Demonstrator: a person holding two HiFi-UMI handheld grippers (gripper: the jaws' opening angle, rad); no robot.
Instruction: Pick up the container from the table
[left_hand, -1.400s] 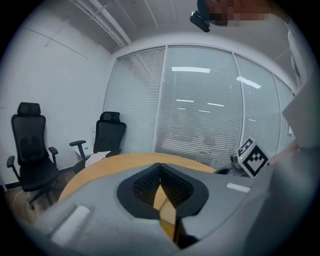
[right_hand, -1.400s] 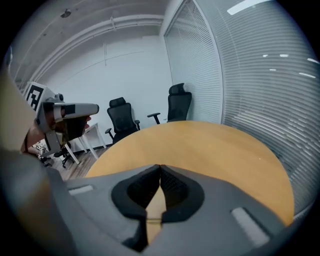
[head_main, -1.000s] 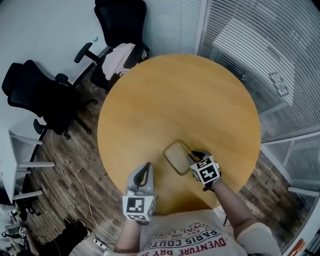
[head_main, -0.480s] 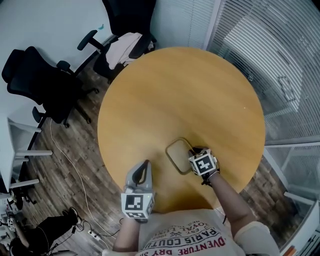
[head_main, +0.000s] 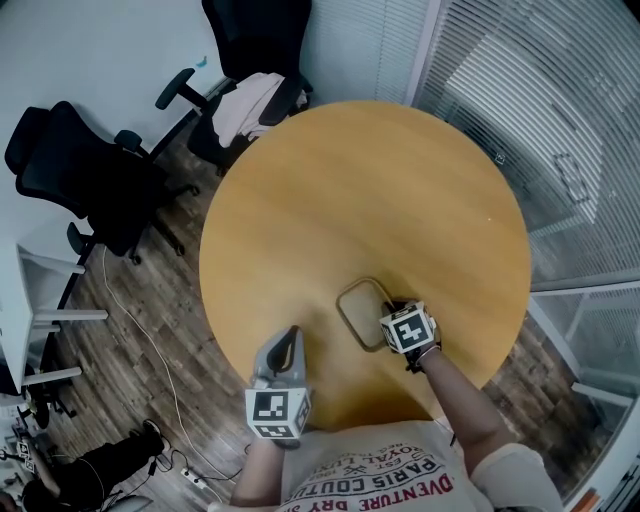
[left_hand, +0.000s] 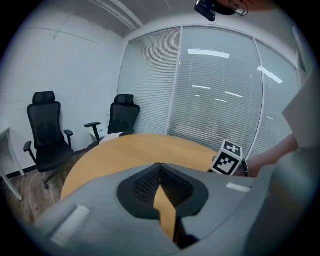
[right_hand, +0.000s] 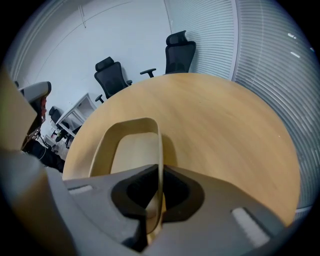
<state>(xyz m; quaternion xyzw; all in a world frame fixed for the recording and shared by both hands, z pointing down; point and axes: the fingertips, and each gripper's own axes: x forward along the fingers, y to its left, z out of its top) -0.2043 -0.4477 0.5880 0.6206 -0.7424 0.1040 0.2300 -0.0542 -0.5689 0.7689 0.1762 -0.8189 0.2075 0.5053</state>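
Note:
A shallow beige container (head_main: 361, 311) with rounded corners lies on the round wooden table (head_main: 360, 190), near its front edge. My right gripper (head_main: 391, 312) is shut on the container's right wall (right_hand: 158, 155), which runs between its jaws; the container's hollow shows to the left of that wall. At the table's near edge, left of the container and apart from it, my left gripper (head_main: 288, 345) is shut with nothing between its jaws (left_hand: 160, 182). The right gripper's marker cube (left_hand: 228, 158) shows in the left gripper view.
Two black office chairs (head_main: 90, 185) (head_main: 255, 45) stand beyond the table at the left, one with a pale cloth (head_main: 250, 105) on its seat. Glass partitions with blinds (head_main: 530, 110) run along the right. A cable (head_main: 140, 330) trails over the wood floor.
The head view has shifted slightly. Both grippers and the container have stayed nearly in place over the last second; the right gripper keeps its hold on the container's wall.

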